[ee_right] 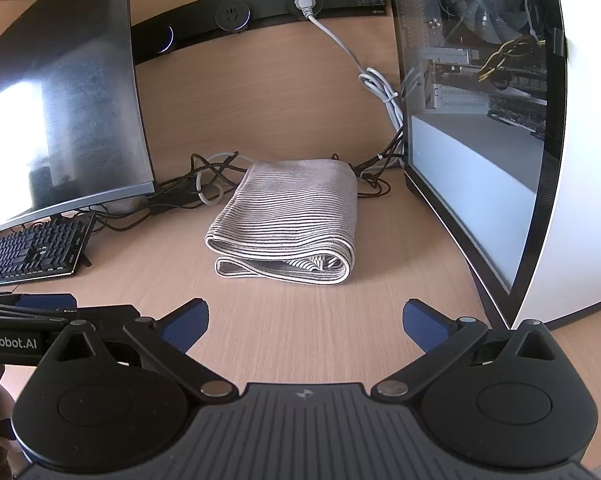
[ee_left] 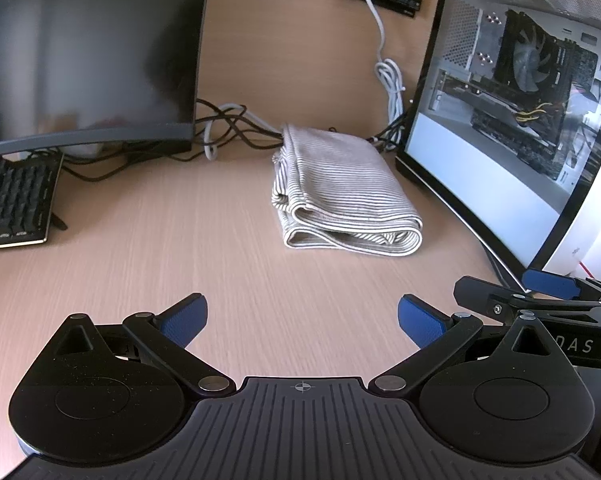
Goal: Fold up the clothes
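Observation:
A striped beige-and-white garment (ee_left: 340, 192) lies folded in a compact bundle on the wooden desk, between the monitor and the PC case. It also shows in the right wrist view (ee_right: 292, 224). My left gripper (ee_left: 302, 320) is open and empty, held back from the garment over bare desk. My right gripper (ee_right: 305, 322) is open and empty too, a short way in front of the bundle's folded edge. The right gripper shows at the right edge of the left wrist view (ee_left: 548, 284). The left gripper shows at the left edge of the right wrist view (ee_right: 44, 304).
A dark monitor (ee_left: 84, 52) and a black keyboard (ee_left: 12, 200) stand at the left. A PC case with a glass side (ee_left: 512, 120) stands at the right. Tangled cables (ee_left: 228, 128) lie behind the garment, and a power strip (ee_right: 260, 8) runs along the back.

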